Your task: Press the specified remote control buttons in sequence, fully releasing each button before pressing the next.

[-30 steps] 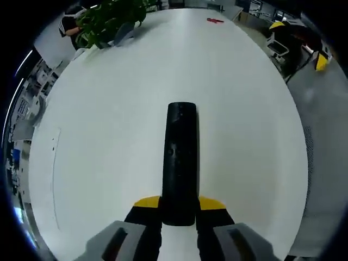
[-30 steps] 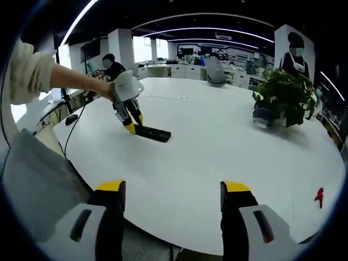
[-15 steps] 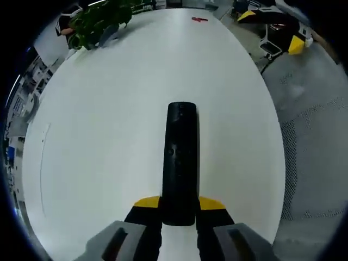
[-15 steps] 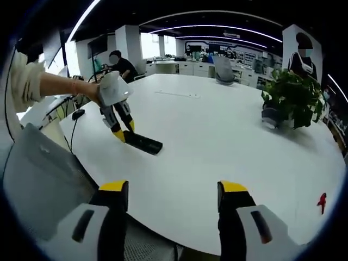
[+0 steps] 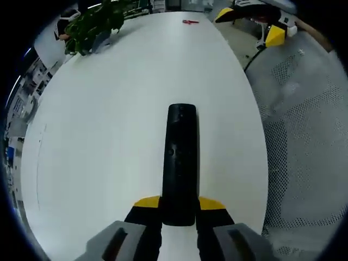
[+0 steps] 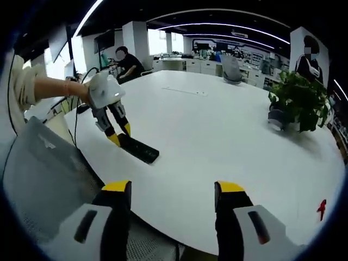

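A long black remote control (image 5: 180,163) points away from the camera in the left gripper view, its near end clamped between the yellow-tipped fingers of my left gripper (image 5: 179,205), which is shut on it. In the right gripper view the same remote control (image 6: 138,149) is held low over the white table (image 6: 217,141) near its left edge by the left gripper (image 6: 114,133), with a person's hand and sleeve behind it. My right gripper (image 6: 172,190) is open near the table's front edge, nothing between its fingers.
A potted green plant (image 6: 296,100) stands at the table's right; the plant (image 5: 95,22) is far left in the left gripper view. A small red object (image 6: 321,206) lies near the right edge. A grey mesh chair (image 6: 43,179) stands at the near left. A seated person (image 6: 128,62) is beyond the table.
The left gripper has carried the remote control toward the table's near left edge and lower. Both views have shifted with the hands. The right gripper stays open.
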Available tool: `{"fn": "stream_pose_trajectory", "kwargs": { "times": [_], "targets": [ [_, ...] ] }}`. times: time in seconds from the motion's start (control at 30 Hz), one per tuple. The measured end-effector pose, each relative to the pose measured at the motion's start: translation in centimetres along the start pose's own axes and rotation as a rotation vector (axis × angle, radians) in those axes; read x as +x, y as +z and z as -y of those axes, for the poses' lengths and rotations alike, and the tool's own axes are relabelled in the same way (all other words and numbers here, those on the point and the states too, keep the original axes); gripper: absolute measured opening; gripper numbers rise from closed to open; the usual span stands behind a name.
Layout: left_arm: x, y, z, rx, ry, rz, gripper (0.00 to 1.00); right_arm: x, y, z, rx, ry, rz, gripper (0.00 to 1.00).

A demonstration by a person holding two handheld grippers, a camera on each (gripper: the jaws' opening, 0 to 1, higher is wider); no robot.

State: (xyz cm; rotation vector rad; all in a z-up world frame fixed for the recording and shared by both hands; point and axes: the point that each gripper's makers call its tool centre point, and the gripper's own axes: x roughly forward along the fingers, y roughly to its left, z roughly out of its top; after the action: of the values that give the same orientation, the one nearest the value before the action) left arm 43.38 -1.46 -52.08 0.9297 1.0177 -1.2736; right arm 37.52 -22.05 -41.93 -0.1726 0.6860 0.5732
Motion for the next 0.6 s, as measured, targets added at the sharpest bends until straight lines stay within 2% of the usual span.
{"fn": "stream_pose_trajectory", "kwargs": {
  "times": [0.2, 0.33, 0.5, 0.6],
  "targets": [
    [0.0, 0.2, 1.4, -0.027, -0.006, 0.019, 0.22, 0.4, -0.3, -0.9, -0.032, 0.048, -0.030, 0.64],
    [0.0, 0.3, 2.4, -0.047, -0.005, 0.033, 0.22, 0.6, -0.5, -1.9, -0.096, 0.086, -0.058, 0.63],
    [0.0, 0.5, 4.1, -0.060, -0.012, 0.061, 0.22, 1.6, -1.1, -3.1, -0.217, 0.184, -0.142, 0.55],
    [0.0, 0.4, 5.0, -0.074, -0.017, 0.074, 0.22, 2.6, -1.1, -3.7, -0.249, 0.247, -0.178, 0.50]
  ]
}}
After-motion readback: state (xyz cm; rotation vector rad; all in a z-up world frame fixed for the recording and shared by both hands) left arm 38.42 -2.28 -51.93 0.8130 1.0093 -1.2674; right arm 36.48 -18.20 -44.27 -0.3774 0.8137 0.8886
